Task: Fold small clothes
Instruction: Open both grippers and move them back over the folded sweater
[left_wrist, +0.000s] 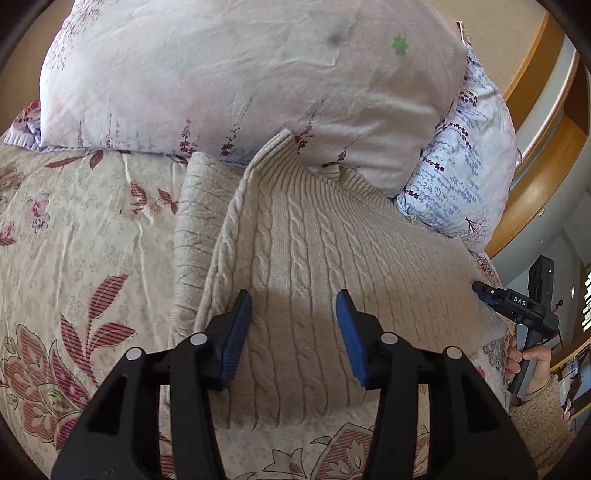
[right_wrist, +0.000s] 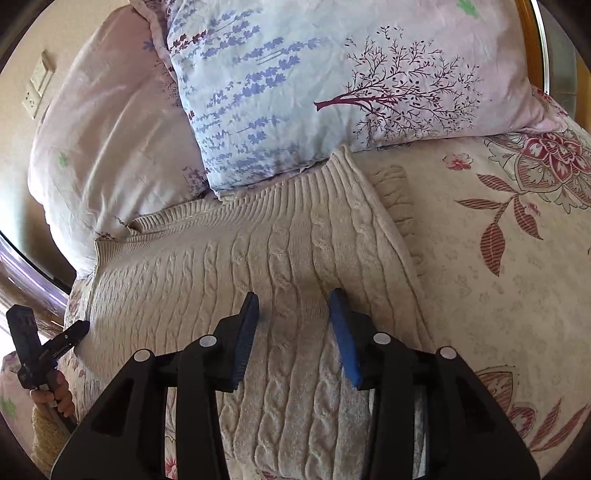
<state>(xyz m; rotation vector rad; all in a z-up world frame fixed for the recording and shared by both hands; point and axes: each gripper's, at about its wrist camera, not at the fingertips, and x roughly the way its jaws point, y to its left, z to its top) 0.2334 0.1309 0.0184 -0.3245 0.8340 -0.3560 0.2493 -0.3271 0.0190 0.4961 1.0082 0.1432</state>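
A beige cable-knit sweater (left_wrist: 314, 258) lies on the floral bed cover, its ribbed hem against the pillows and a sleeve folded alongside. It also shows in the right wrist view (right_wrist: 229, 280). My left gripper (left_wrist: 293, 295) hovers just above the sweater's near part, jaws open and empty. My right gripper (right_wrist: 293, 293) is open and empty over the sweater. The right gripper (left_wrist: 480, 290) also shows in the left wrist view at the sweater's right edge. The left gripper (right_wrist: 79, 330) shows in the right wrist view at the sweater's left edge.
A large pale pink pillow (left_wrist: 240, 74) and a light blue lavender-print pillow (right_wrist: 314, 81) lean at the head of the bed. The floral quilt (left_wrist: 74, 240) spreads around the sweater. A wooden bed frame (left_wrist: 546, 147) curves along one side. Wall sockets (right_wrist: 37, 88) sit behind.
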